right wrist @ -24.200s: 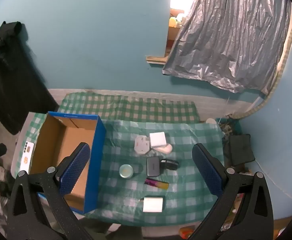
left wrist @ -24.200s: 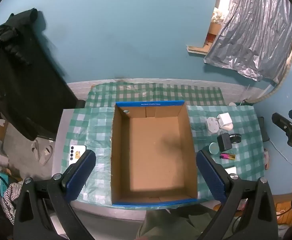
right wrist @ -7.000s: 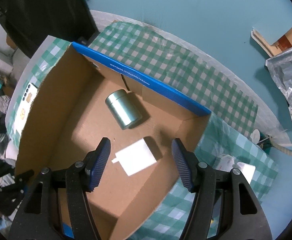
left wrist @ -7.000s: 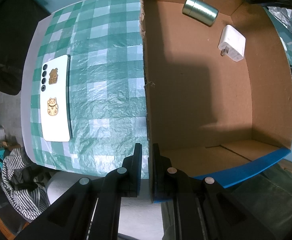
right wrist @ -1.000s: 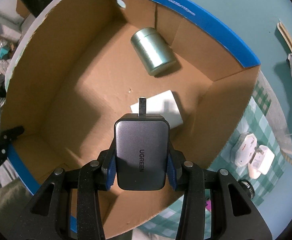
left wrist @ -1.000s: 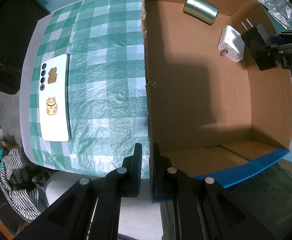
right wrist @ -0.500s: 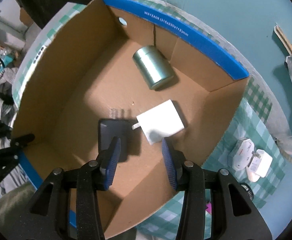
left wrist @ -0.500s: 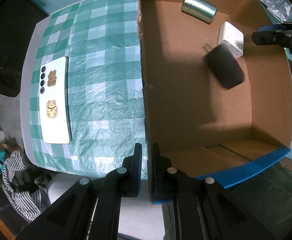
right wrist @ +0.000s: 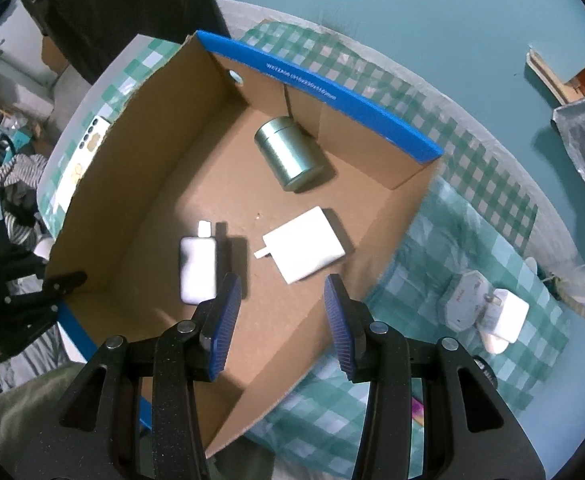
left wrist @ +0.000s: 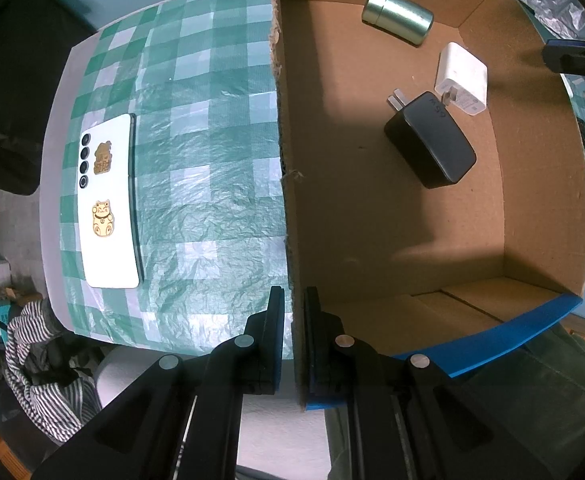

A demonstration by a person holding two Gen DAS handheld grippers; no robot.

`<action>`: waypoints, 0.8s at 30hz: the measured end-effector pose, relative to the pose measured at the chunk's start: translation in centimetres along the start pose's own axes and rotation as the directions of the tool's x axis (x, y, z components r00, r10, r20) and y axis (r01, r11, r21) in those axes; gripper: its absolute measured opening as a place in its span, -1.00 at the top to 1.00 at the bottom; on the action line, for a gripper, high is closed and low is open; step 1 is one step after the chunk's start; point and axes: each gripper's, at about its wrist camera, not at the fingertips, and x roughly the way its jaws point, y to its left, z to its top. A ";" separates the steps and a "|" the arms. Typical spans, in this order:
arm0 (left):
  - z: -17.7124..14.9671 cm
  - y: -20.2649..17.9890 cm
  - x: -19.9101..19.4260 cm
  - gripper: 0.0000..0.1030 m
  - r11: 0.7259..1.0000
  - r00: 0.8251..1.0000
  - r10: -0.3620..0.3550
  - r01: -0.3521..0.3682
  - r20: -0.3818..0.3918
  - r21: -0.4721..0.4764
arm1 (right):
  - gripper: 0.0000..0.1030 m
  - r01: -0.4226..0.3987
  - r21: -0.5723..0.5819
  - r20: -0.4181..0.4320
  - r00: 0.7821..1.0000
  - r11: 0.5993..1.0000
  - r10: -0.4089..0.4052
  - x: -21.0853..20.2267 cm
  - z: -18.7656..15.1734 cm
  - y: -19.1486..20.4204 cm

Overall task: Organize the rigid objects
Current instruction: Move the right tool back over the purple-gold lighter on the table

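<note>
A green-checked tablecloth (left wrist: 212, 160) covers the table. On it sits an open cardboard box (left wrist: 532, 200) with blue-edged flaps. The left gripper (left wrist: 293, 320) is clamped on the box's left wall near the front corner, one finger outside, one inside. The right gripper (right wrist: 279, 316) hangs above the box with its blue pads apart, holding nothing. On the box floor a metal tin (right wrist: 288, 154) lies on its side by the far wall; a white charger (right wrist: 304, 244) lies flat mid-floor, and a dark charger (left wrist: 430, 140) lies just beside it, prongs toward the tin. A white phone (left wrist: 108, 204) lies face down on the cloth left of the box. Two white plugs (right wrist: 484, 308) rest on the cloth to the right
</note>
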 end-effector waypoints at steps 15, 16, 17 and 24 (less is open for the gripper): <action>0.1 -0.3 -0.6 0.82 1.000 1.000 -0.009 0.009 0.015 0.014 | 0.18 0.014 0.049 0.035 0.999 0.999 -0.016 -3.1 -2.6 -2.8; 0.1 -0.4 -0.6 0.82 1.000 1.000 -0.010 0.010 0.016 0.014 | 0.18 0.015 0.052 0.035 0.999 0.999 -0.017 -3.2 -2.8 -3.0; 0.0 -0.4 -0.7 0.82 1.000 1.000 -0.011 0.011 0.018 0.015 | 0.18 0.016 0.055 0.033 0.999 0.998 -0.018 -3.2 -3.0 -3.3; -0.1 -0.6 -0.8 0.82 1.000 1.000 -0.013 0.013 0.022 0.016 | 0.18 0.019 0.097 0.024 0.999 0.995 -0.022 -3.3 -5.0 -5.2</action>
